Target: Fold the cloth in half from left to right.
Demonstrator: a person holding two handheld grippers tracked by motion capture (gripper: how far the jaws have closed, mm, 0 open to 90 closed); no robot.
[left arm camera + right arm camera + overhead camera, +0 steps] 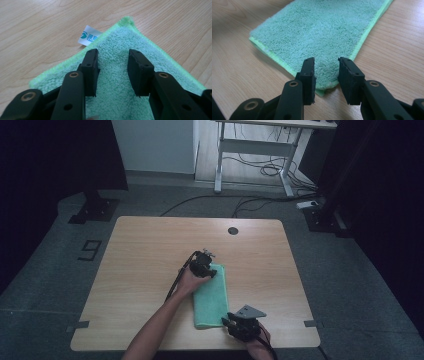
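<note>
Item: towel [211, 296], green terry, folded into a long strip with stacked edges visible in the right gripper view. Location: table [145, 250], near-centre, running from about 12 o'clock to 6 o'clock as seen from the high view. A white label [88, 38] sticks out at its far end.

Item: left gripper [209, 268], at the strip's 12 o'clock end. Jaws part-spread, set over the far corner with the pile between them; the pads stand clear of the cloth on both sides, nothing pinched. Fingers [91, 71] unclenched.

Item: right gripper [228, 322], at the strip's near corner, roughly 5 o'clock of the towel. Jaws part-spread, straddling the corner tip; no cloth clamped. Fingers [309, 80] likewise released.

Step in hand, as judged: lining both grippers up on opposite ends of the strip, ahead of a pinch and another fold.

Next move calls for: lowering each pair until the corner layers sit between the pads, then closing on all layers together. The near corner is thick and stacked; catching just the top layer would likely peel the fold open.
</note>
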